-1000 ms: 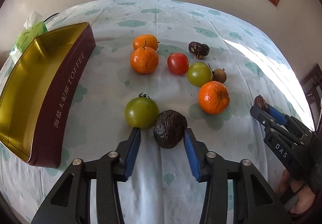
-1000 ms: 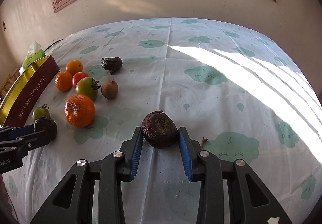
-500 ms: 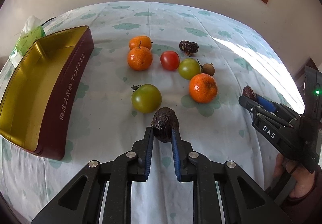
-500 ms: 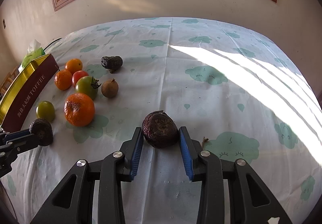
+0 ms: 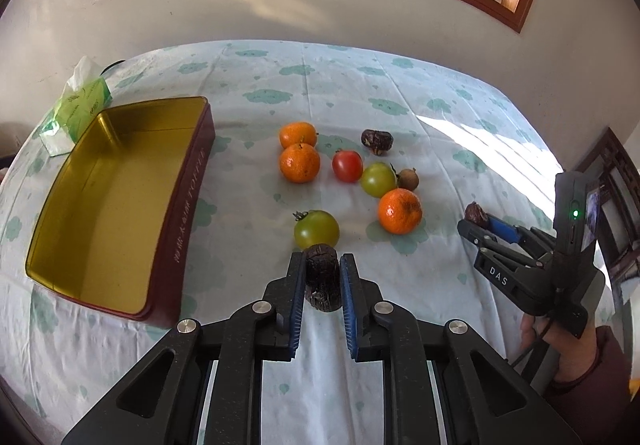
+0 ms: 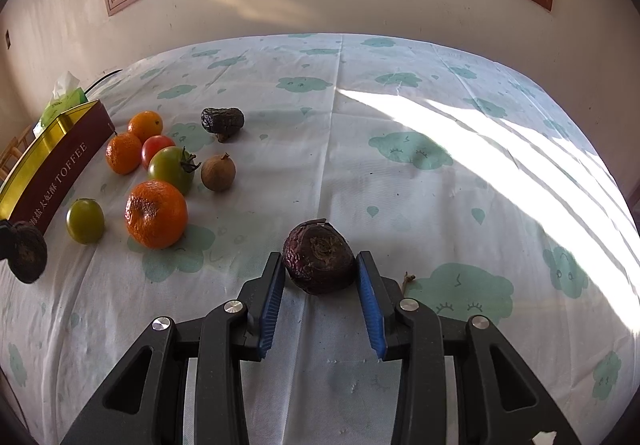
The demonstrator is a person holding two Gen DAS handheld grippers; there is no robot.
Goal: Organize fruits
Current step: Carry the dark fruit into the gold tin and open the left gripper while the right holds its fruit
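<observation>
We are clamping the left gripper (image 5: 321,283) on a wrinkled dark fruit (image 5: 321,277), lifted near the toffee tin (image 5: 182,201); the right gripper (image 6: 320,285) is pinching a purple fruit (image 6: 319,262). Either shrivelled skin may slip out.
</observation>
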